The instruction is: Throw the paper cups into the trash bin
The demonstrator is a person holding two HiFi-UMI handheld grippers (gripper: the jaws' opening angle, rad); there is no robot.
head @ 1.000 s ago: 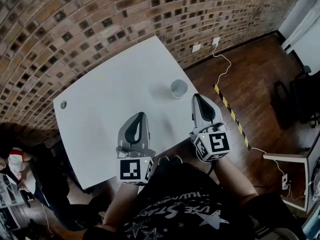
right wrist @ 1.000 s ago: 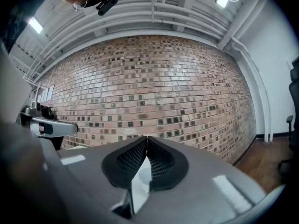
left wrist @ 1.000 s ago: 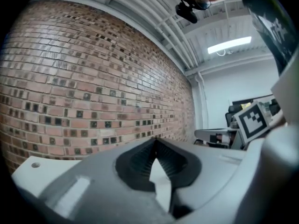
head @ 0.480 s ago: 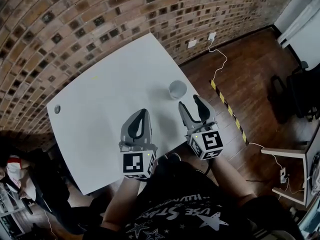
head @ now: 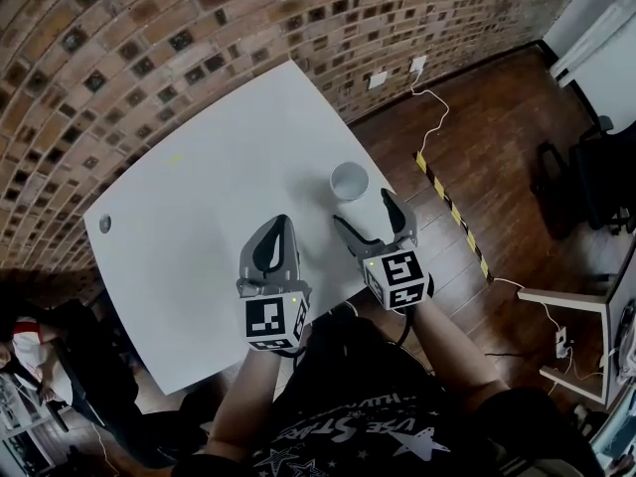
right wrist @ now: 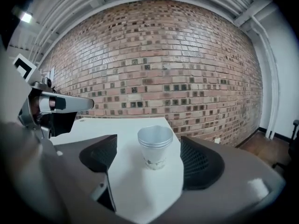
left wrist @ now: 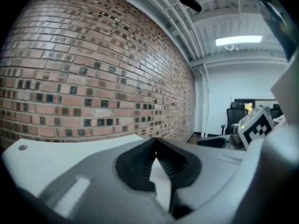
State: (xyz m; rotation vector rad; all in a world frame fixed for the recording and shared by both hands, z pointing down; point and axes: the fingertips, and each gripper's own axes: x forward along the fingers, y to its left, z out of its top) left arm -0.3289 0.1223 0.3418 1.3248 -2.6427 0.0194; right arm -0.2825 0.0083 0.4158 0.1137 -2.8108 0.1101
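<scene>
While your right gripper [head: 367, 214] tilts slightly downward over the near edge of the white table [head: 189, 217], its jaws have just been opening and now stand wide, touching nothing. The stacked paper cups [head: 349, 180] stand upright on the table just ahead of that gap. Your left gripper [head: 279, 225] is held alongside, nearly level, with its jaws closed together and nothing between them.
</scene>
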